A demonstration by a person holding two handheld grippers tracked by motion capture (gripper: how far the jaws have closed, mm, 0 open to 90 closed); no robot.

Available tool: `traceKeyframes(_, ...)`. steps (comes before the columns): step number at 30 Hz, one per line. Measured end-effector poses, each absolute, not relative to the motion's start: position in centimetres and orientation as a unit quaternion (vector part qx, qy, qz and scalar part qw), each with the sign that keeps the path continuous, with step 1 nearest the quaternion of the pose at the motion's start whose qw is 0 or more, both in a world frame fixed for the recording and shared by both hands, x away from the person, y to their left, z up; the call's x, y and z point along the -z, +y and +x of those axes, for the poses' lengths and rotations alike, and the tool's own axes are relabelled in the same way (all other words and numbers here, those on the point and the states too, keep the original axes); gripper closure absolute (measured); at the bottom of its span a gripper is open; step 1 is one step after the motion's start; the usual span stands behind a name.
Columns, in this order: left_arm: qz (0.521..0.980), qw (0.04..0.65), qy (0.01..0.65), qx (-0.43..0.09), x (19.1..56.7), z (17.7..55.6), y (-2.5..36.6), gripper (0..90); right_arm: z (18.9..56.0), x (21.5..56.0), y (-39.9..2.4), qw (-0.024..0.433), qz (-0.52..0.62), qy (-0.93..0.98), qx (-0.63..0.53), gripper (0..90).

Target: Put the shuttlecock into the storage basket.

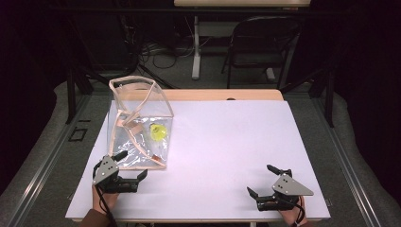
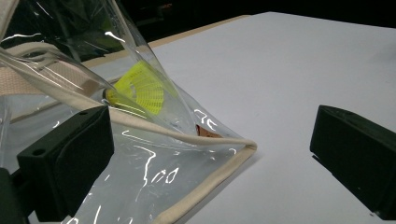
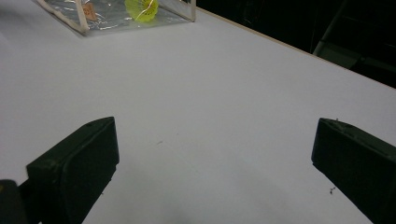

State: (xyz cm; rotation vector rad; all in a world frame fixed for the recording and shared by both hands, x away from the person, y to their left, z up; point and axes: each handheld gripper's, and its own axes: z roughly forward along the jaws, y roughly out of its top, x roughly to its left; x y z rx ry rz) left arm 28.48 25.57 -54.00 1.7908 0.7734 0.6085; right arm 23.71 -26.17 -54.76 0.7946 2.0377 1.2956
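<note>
A clear plastic bag (image 1: pixel 139 123) with beige fabric trim stands on the left part of the white table (image 1: pixel 227 142), its mouth held open at the top. A yellow shuttlecock (image 1: pixel 158 131) lies inside it, seen through the plastic as the shuttlecock (image 2: pixel 140 88) and far off as the shuttlecock (image 3: pixel 141 9). My left gripper (image 1: pixel 133 164) is open at the bag's near corner (image 2: pixel 243 147); that corner lies between its jaws without being pinched. My right gripper (image 1: pixel 263 180) is open over bare table at the near right, holding nothing.
A folding chair (image 1: pixel 262 42) and a table leg (image 1: pixel 196 47) with cables stand on the floor beyond the table. The wooden back edge (image 1: pixel 222 94) of the table shows behind the white sheet. Dark floor surrounds both sides.
</note>
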Motion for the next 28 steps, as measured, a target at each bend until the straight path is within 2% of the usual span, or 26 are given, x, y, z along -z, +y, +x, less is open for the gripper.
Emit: traceKeyframes(28, 0.758, 0.513, 0.314, -0.251, 55.5, 28.4, 25.1, 0.0, 23.9, 54.8, -26.2, 0.293, 0.298, 0.766, -0.489, 0.2)
